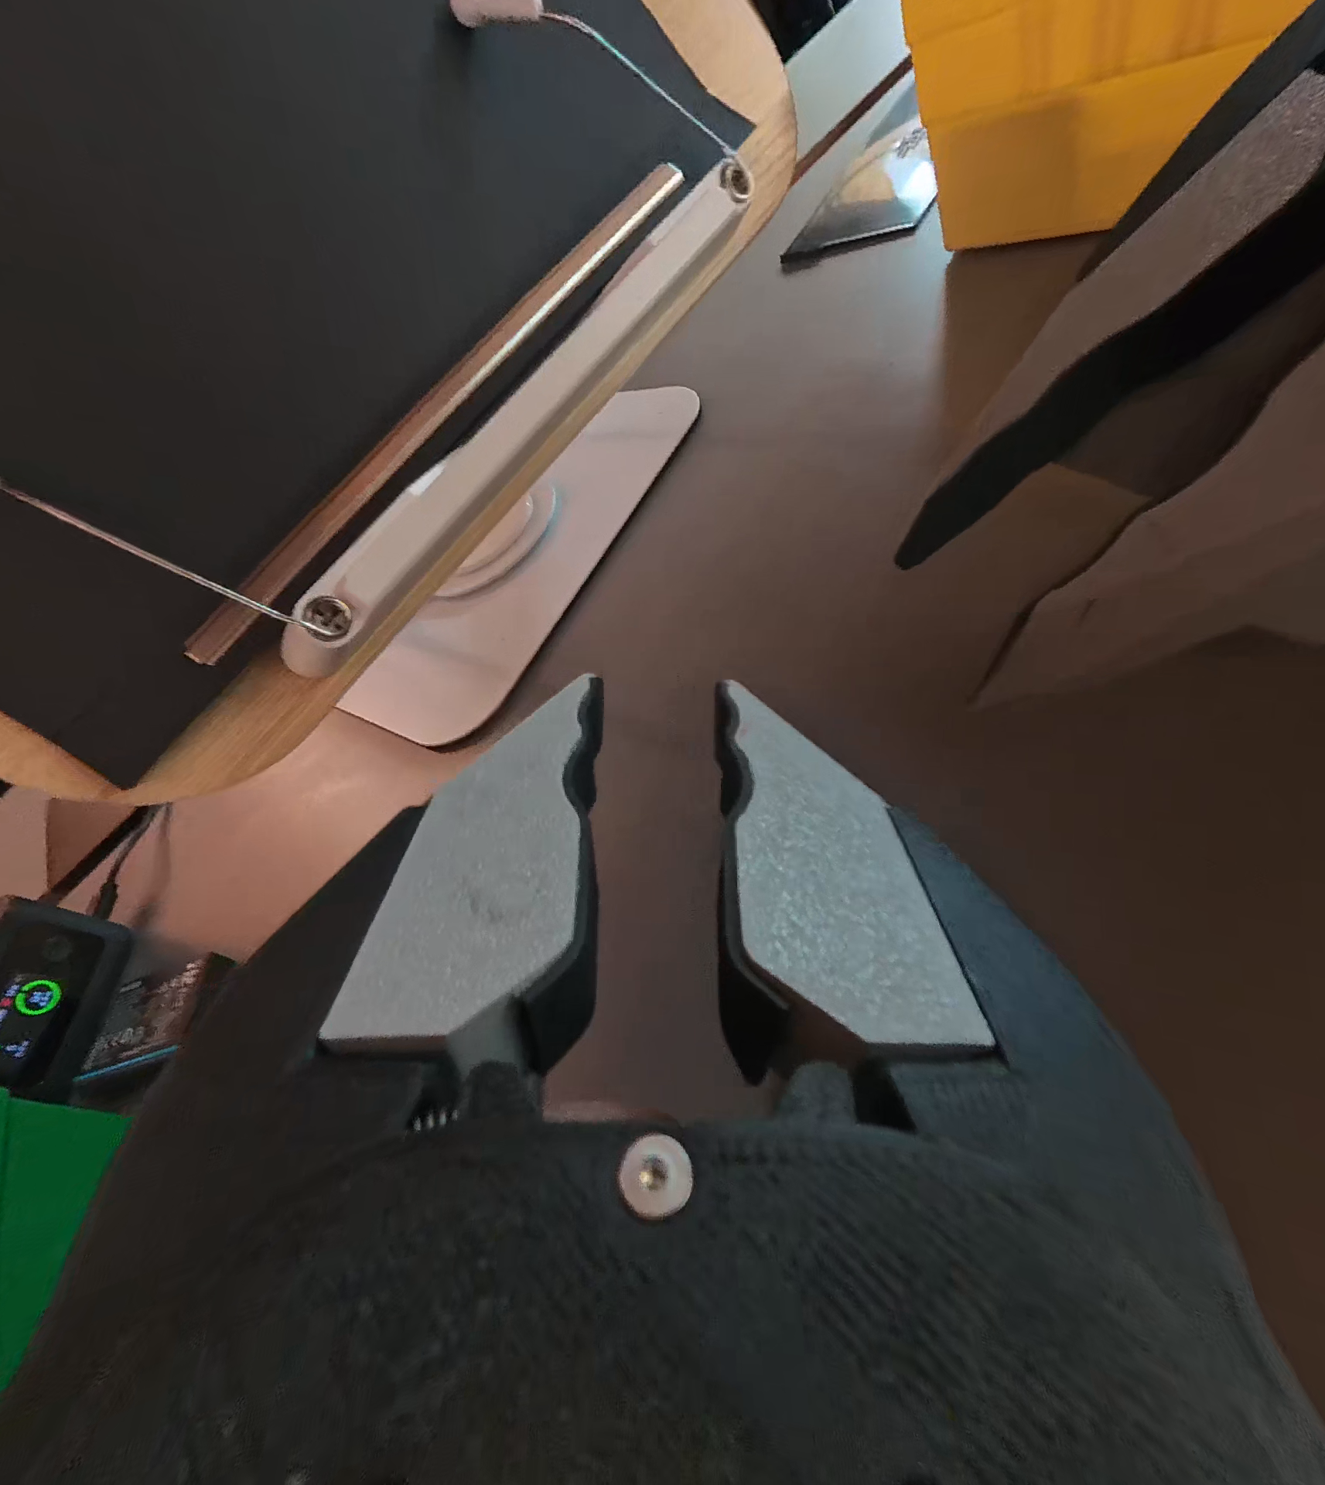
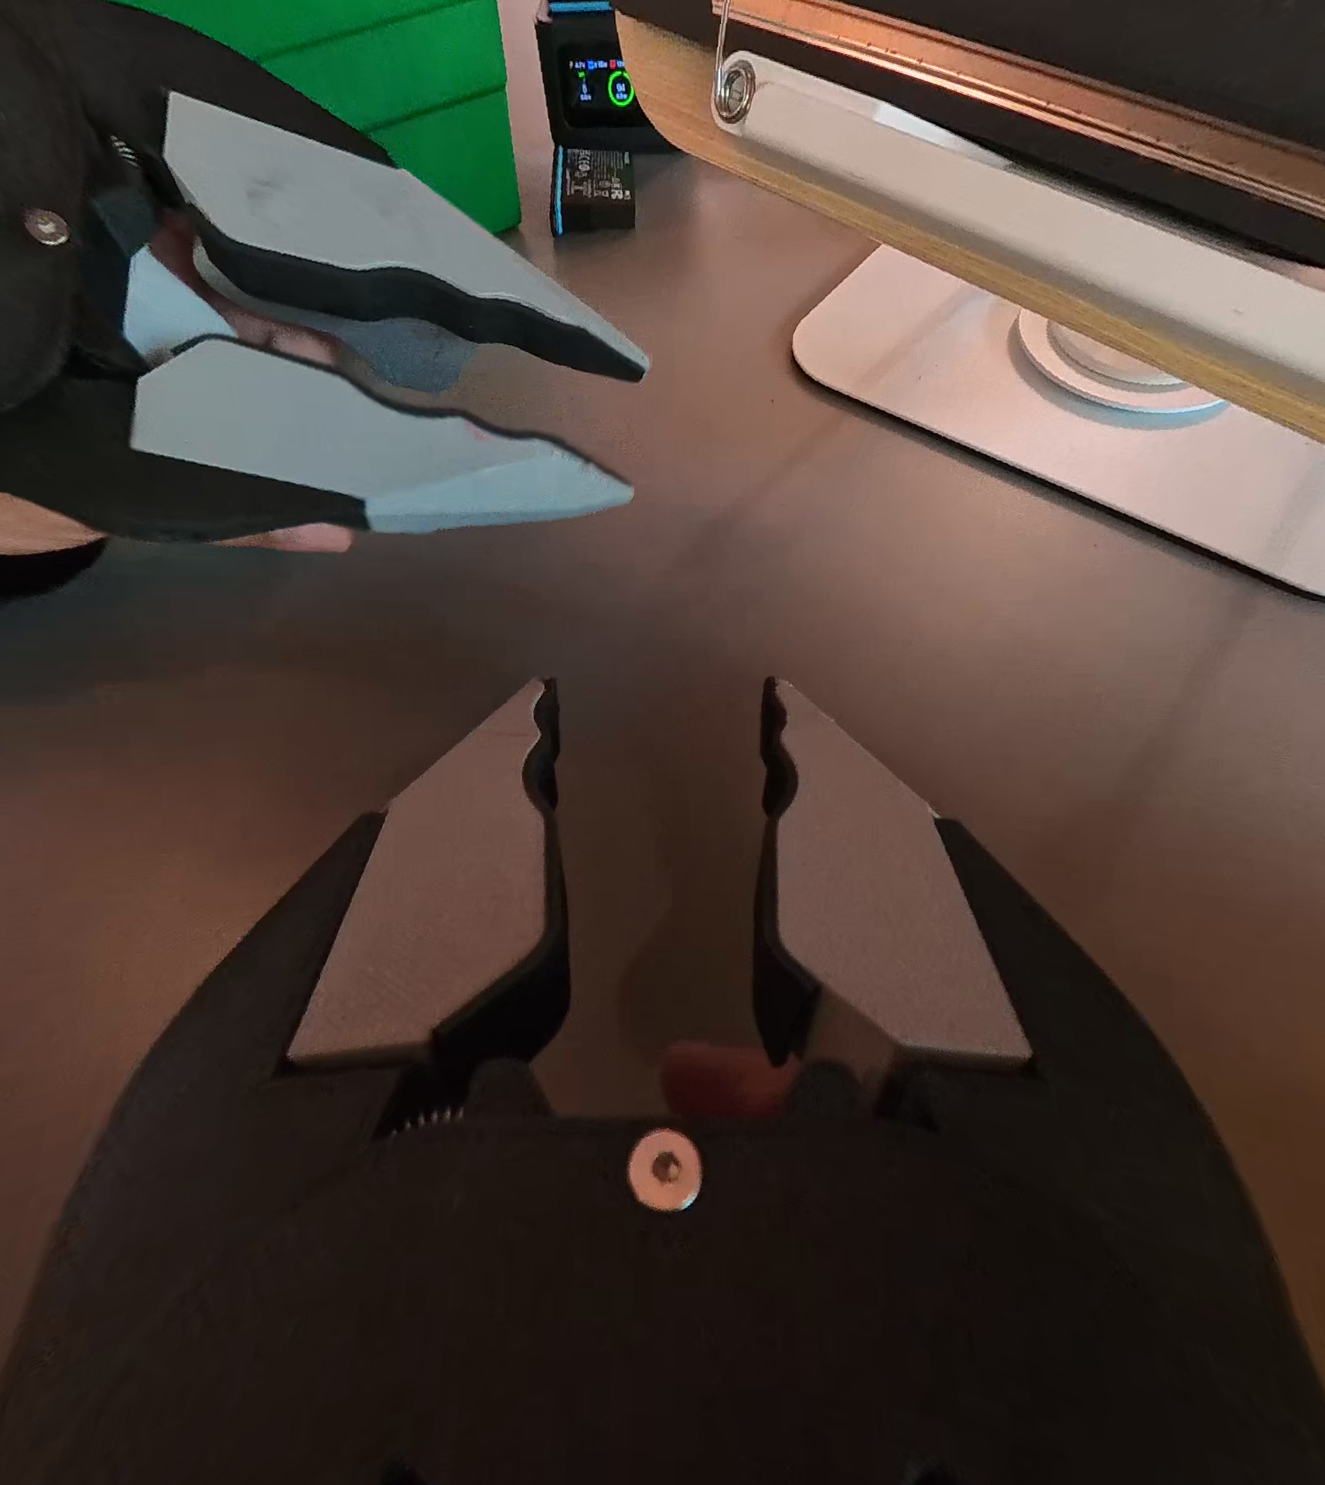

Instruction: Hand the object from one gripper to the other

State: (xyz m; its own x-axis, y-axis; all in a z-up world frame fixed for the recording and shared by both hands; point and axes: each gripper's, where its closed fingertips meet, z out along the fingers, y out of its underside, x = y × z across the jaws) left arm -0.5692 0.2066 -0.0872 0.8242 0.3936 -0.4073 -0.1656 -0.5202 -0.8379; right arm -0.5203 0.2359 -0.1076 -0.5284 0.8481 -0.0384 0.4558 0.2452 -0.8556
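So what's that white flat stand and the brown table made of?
The flat white rounded stand base looks like painted metal or plastic: smooth, with a soft sheen. The dark brown table seems a matte laminate or coated wood; no grain shows, so I can't be sure.

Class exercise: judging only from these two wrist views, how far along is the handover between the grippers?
Done: nothing visible. In hand: the left gripper and the right gripper are both open and empty above the dark table. Left: no object to pass shows in either view, so pickup, transfer and release all remain.
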